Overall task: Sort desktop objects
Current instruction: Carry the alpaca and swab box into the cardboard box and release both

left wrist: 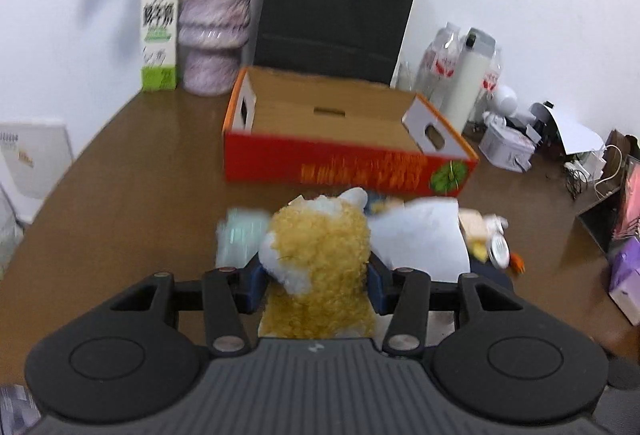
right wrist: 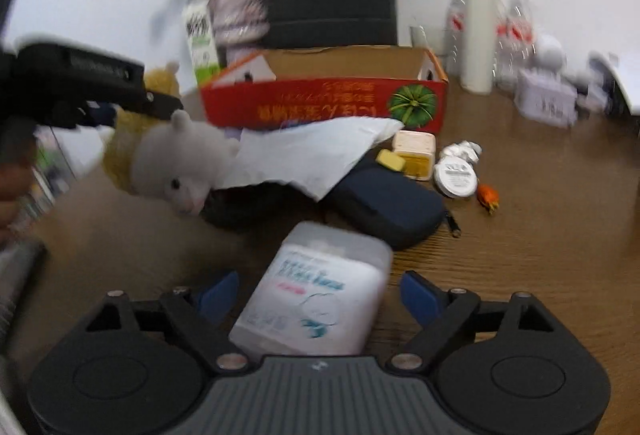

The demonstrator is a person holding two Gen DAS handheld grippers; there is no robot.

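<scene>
The left tongs (left wrist: 316, 283) are clamped on a fluffy yellow and white toy animal (left wrist: 320, 267), low in the middle of the left view. In the right view the same toy (right wrist: 176, 163) shows at the middle left, hanging from those tongs above the brown counter (right wrist: 540, 235).

The right tongs (right wrist: 320, 293) stand wide apart at the bottom of the right view. A white pack of tissues (right wrist: 316, 295) sits between the blue pads, and they do not press on it.

A red box (left wrist: 344, 139) with an open top sits in the middle of the left view. Near it lie a white sheet (right wrist: 304, 159), a dark blue pouch (right wrist: 388, 207), a round tin (right wrist: 456, 173) and a small orange thing (right wrist: 489, 195).
</scene>
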